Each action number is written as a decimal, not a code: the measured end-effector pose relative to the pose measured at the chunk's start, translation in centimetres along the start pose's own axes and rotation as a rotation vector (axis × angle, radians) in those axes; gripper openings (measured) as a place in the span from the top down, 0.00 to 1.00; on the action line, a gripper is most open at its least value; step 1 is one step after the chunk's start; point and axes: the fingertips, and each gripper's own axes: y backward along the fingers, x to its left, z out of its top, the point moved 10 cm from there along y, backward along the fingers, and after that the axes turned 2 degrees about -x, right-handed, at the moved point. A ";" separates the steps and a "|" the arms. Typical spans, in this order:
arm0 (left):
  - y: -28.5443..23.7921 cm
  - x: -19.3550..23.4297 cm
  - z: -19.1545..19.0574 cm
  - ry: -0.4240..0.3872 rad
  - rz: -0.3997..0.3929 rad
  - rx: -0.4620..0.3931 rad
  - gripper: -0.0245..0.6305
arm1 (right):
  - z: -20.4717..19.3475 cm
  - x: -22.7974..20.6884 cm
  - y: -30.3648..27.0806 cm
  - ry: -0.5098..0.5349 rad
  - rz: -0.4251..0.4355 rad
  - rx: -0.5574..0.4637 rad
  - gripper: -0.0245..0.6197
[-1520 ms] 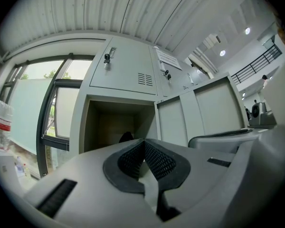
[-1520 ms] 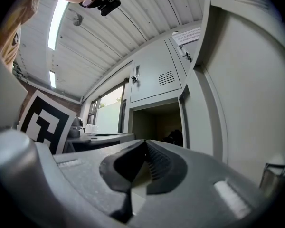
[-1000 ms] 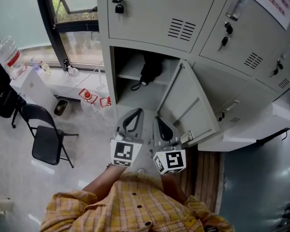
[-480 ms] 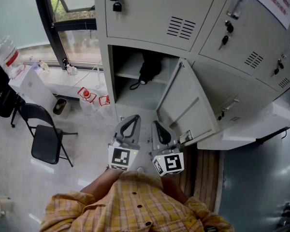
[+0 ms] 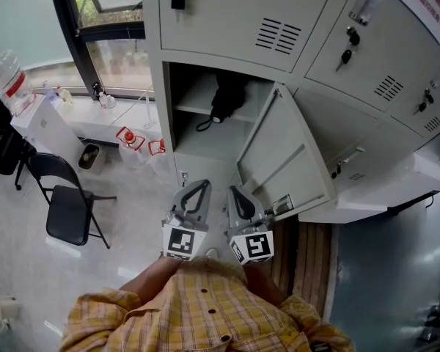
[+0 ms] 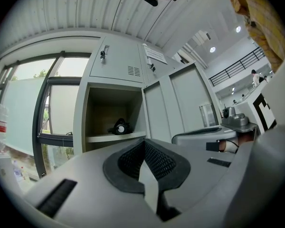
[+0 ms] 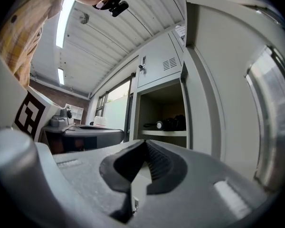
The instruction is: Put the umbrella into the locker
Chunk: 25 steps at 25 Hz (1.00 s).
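Fingers (image 5: pixel 199 193) well apart from umbrella (image 5: pixel 228 100)

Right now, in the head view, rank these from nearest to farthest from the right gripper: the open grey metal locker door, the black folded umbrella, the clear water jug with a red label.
1. The open grey metal locker door, just beyond the right gripper, on its right.
2. The black folded umbrella, on the locker shelf ahead.
3. The clear water jug with a red label, far off at the left edge.
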 end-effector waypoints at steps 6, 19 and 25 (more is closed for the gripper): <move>0.5 -0.3 -1.3 0.001 -0.033 0.011 0.96 | -0.9 0.2 0.6 0.013 -0.006 0.005 0.97; 1.5 -1.0 -4.1 0.032 -0.062 0.059 0.96 | -3.0 0.5 1.0 -0.051 -0.005 0.083 0.97; 1.7 -1.1 -5.0 0.034 -0.064 0.085 0.96 | -4.1 0.8 1.1 -0.081 -0.007 0.112 0.97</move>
